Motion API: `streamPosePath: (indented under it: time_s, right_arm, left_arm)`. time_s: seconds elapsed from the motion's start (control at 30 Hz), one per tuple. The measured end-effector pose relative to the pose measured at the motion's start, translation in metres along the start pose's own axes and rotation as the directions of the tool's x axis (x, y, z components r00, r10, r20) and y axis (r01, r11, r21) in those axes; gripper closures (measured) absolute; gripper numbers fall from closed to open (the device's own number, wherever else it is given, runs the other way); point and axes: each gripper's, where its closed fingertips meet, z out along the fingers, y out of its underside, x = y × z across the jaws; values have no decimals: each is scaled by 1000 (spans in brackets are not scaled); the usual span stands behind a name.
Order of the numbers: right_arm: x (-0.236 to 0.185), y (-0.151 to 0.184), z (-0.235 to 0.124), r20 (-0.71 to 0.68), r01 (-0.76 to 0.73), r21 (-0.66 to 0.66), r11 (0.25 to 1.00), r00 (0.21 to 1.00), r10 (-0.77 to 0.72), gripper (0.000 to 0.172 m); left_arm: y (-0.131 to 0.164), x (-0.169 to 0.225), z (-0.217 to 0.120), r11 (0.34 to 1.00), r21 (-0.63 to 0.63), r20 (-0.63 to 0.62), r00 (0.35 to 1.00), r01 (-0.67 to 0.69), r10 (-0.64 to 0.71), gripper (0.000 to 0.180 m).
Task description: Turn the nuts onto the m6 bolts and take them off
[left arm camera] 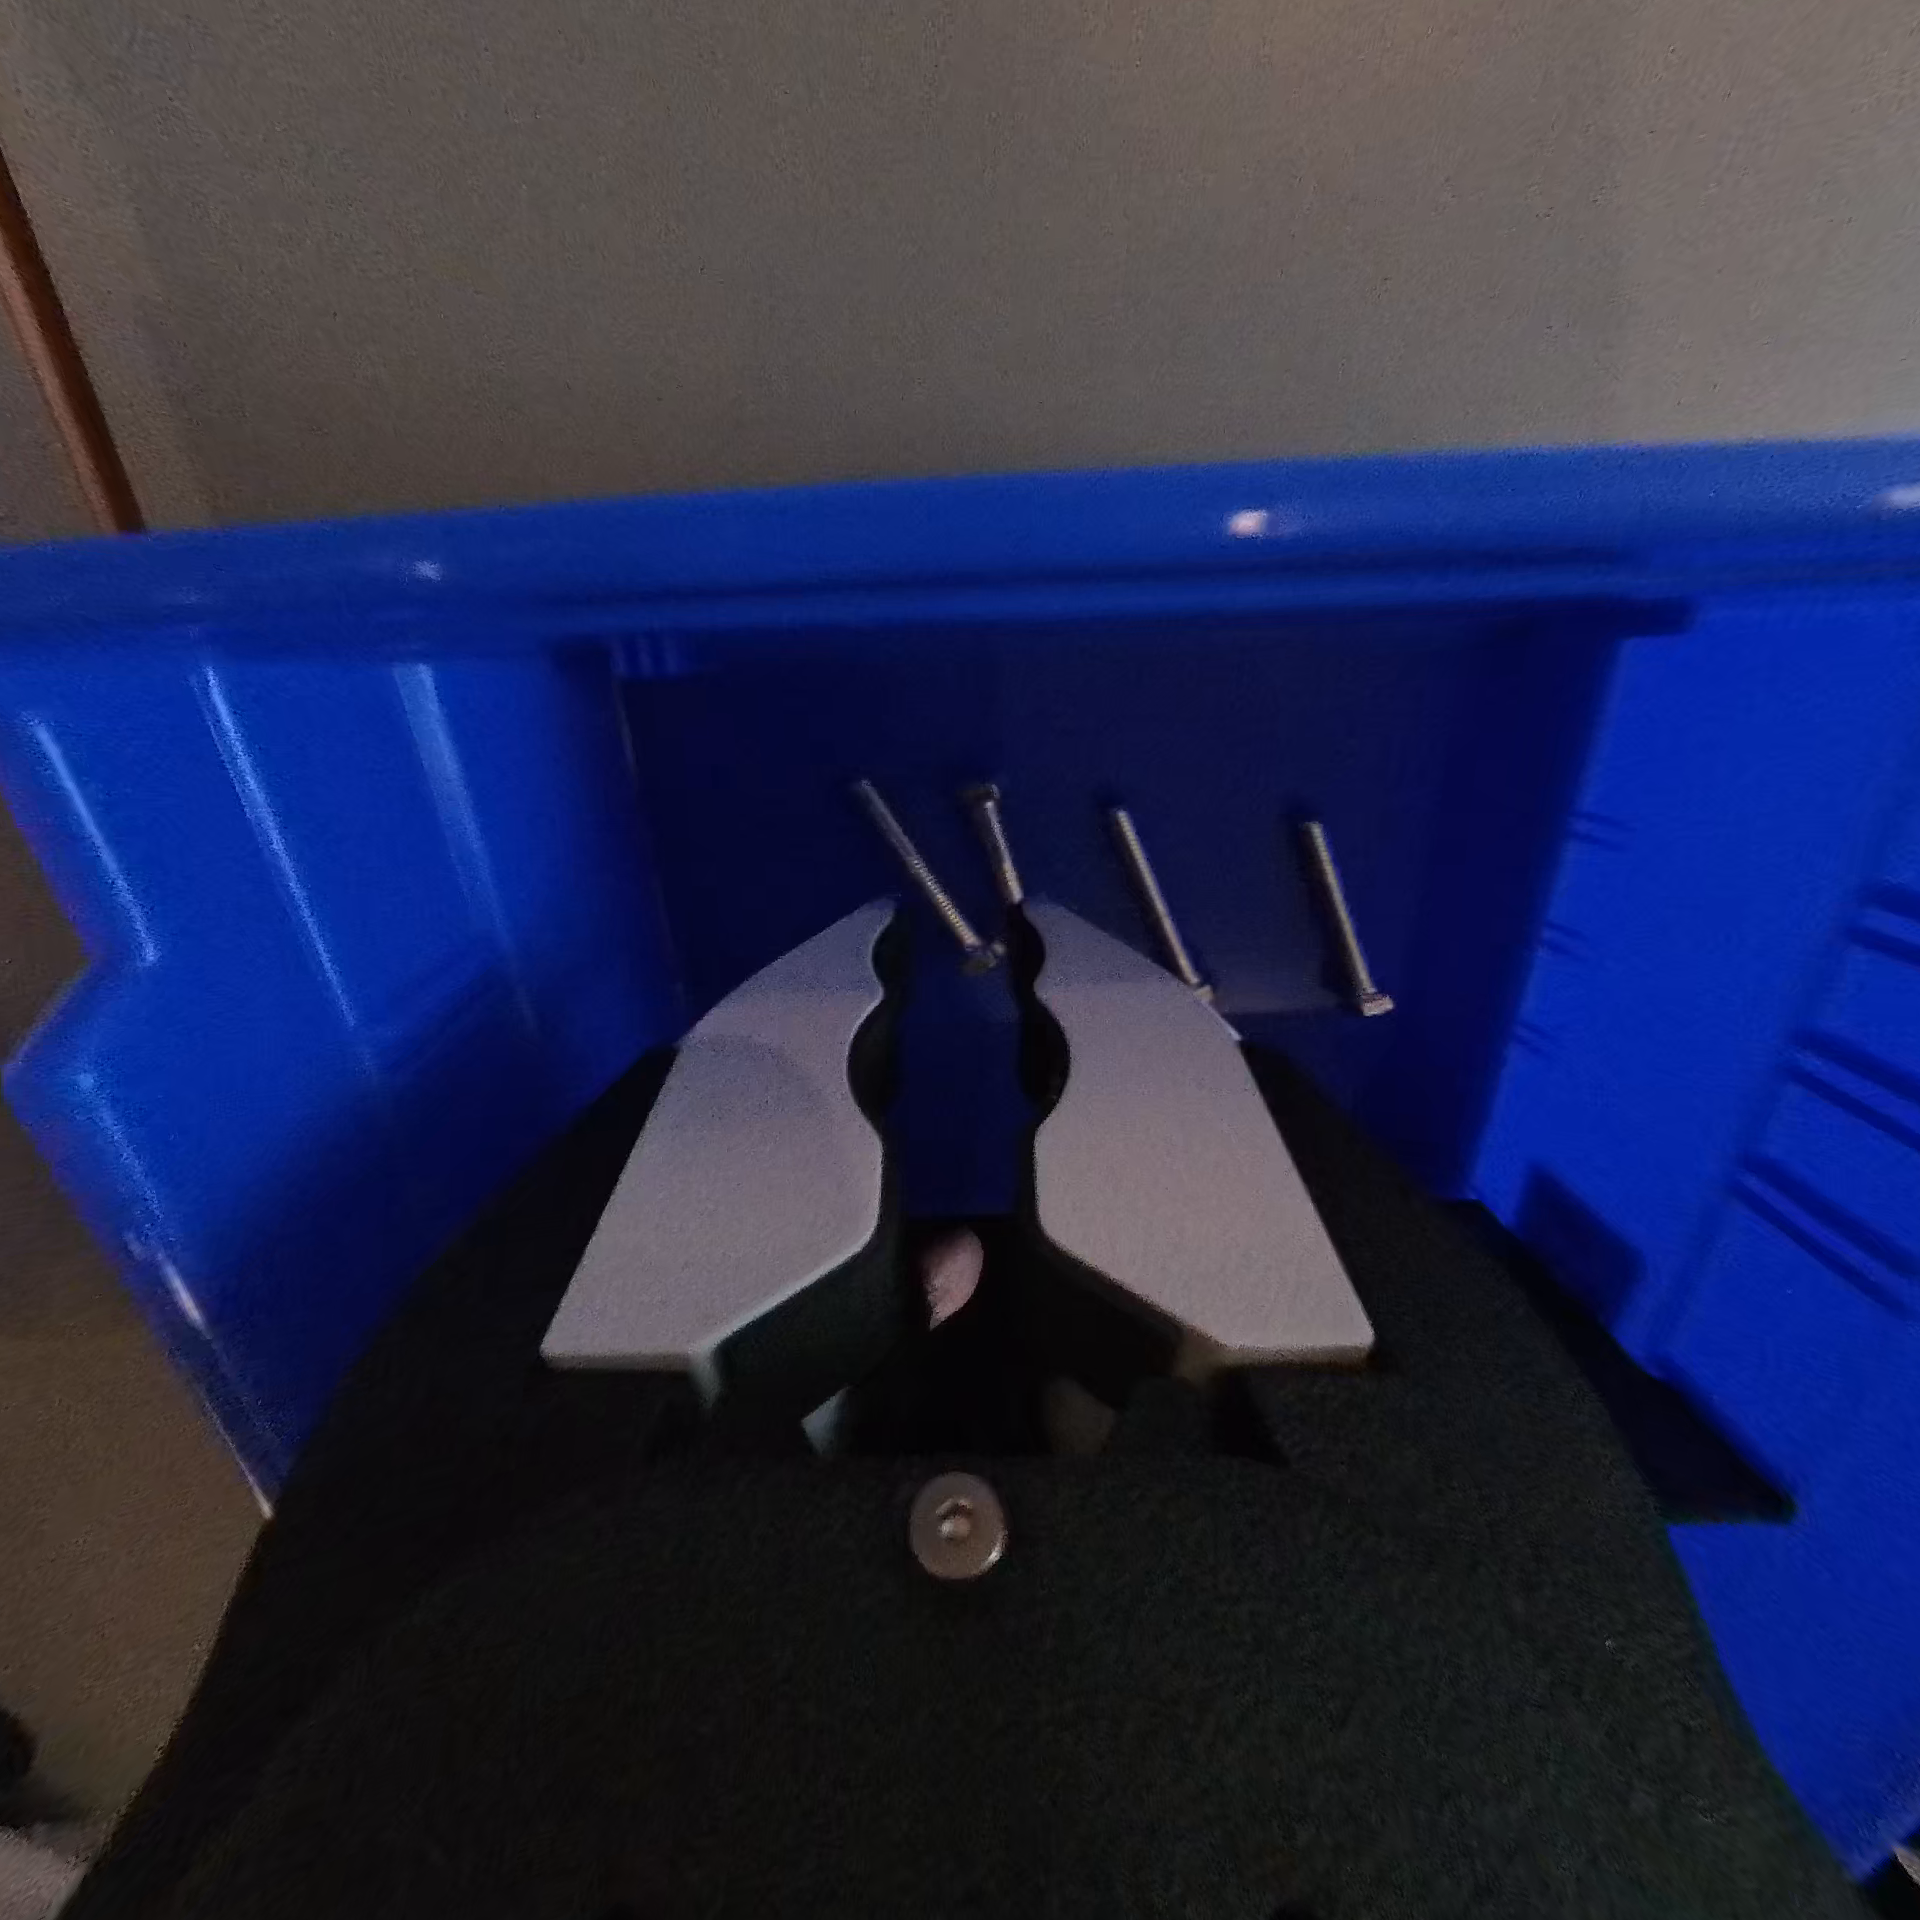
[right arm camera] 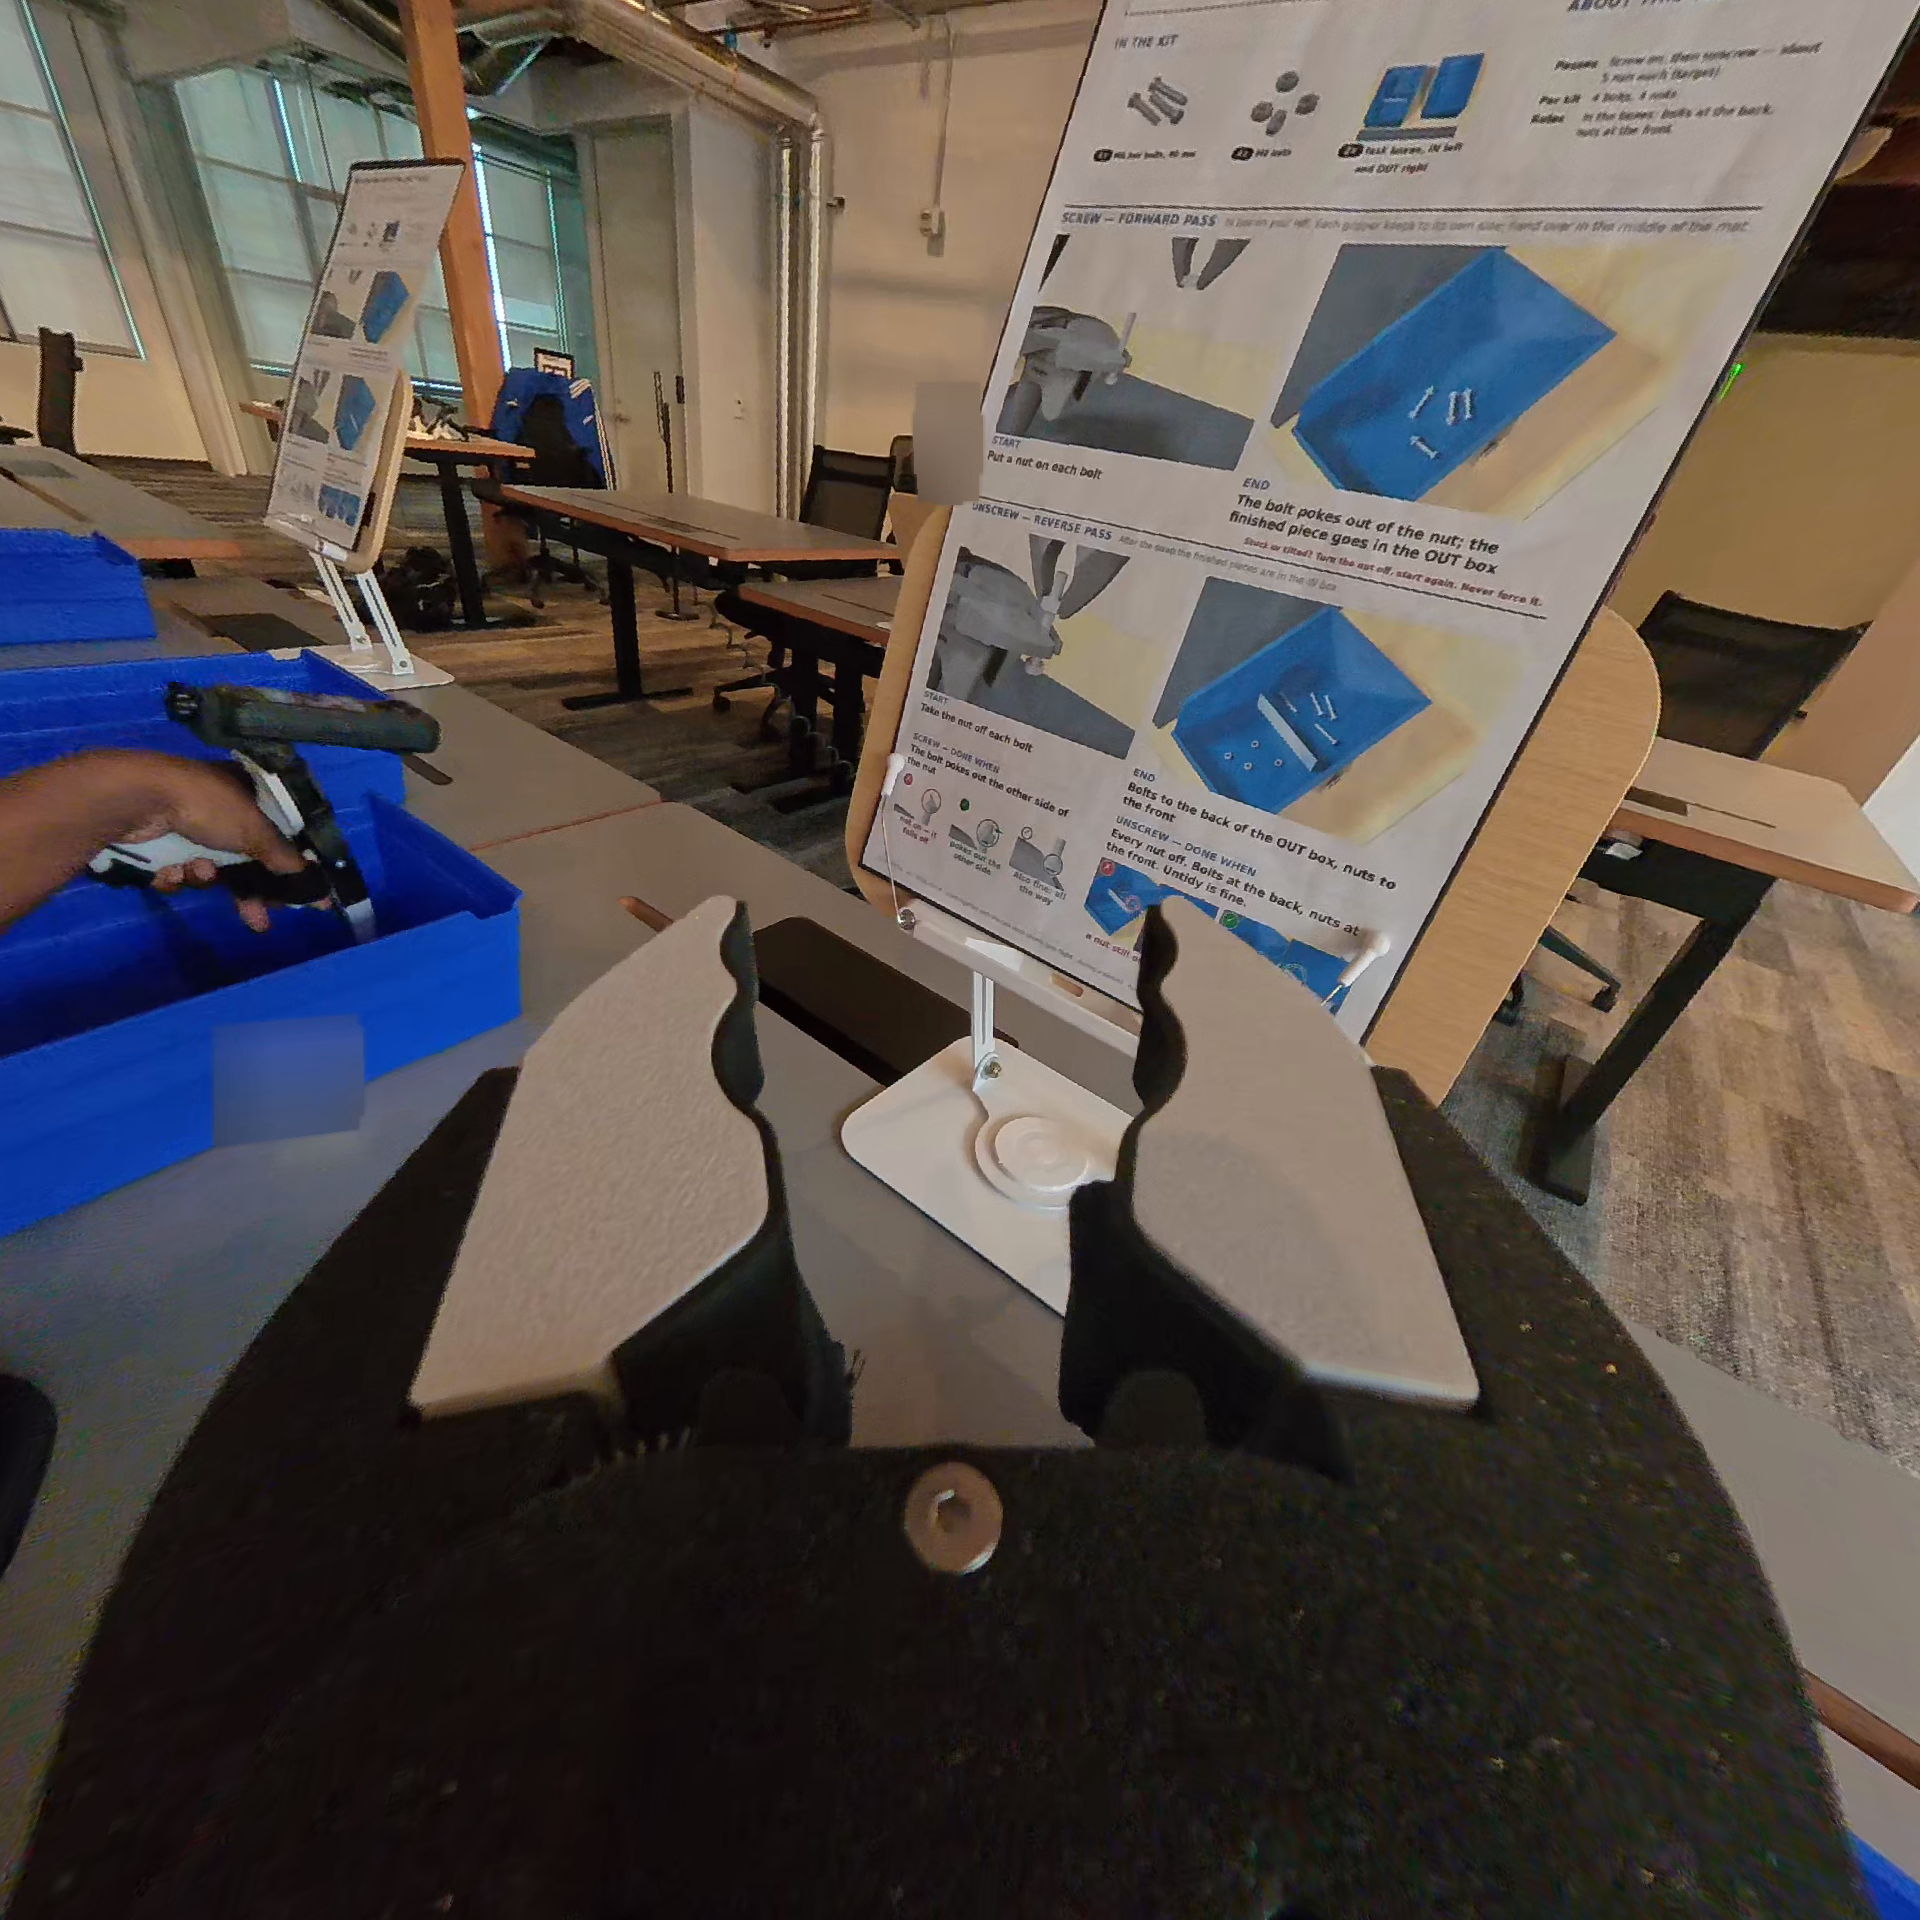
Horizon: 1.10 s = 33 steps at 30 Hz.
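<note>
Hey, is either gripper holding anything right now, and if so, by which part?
Right gripper: open, nothing held. Left gripper: jaws narrowed inside the blue bin around a bolt's head, but pads don't visibly press it, so no hold yet.

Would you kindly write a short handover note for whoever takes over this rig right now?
Left gripper: down in the blue box, jaws narrow but not closed. One bolt's head lies between the tips and is not gripped.
Right gripper: wide open and empty, above the table, facing the sheet.
Bolts: four lie on the box floor. No nuts are in view.
Done: nothing visible; no bolt carries a nut.
Left: grip a bolt, lift it, turn nuts on, then take them off.
</note>
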Motion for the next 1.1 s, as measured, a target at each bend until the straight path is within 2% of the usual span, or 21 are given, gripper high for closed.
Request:
streamPosePath:
  time_s: [0.2,0.47,0.57,0.7,0.77,0.9,1.0,1.1]
  right_arm:
    - [4,-2,-3,-8,-7,14,1000,1000,7,101]
    - [7,-3,-5,-21,-5,21,1000,1000,6,100]
    - [7,-3,-5,-19,-5,22,1000,1000,6,100]
    - [4,-3,-5,-12,-2,19,1000,1000,2,101]
    - [2,-4,-5,-7,5,17,1000,1000,-5,101]
    - [-1,-6,-7,3,12,21,1000,1000,-12,102]
    - [-4,-8,-8,17,12,22,1000,1000,-13,102]
    - [-7,-9,-10,27,17,22,1000,999,-18,102]
  left_arm:
    - [5,-5,11,1000,-16,5,1000,20,-20,163]
    - [10,-6,17,999,-35,9,1000,22,-22,175]
    - [4,-6,6,999,33,16,1000,21,-21,175]
    - [-12,2,-33,976,218,26,1000,-13,8,175]
    - [-22,20,-60,936,348,1,999,-46,49,175]
    - [-27,77,-113,811,574,-72,978,-118,194,176]
    - [-14,129,-136,732,657,-104,940,-181,326,175]
    - [11,183,-142,676,690,-121,881,-256,458,175]
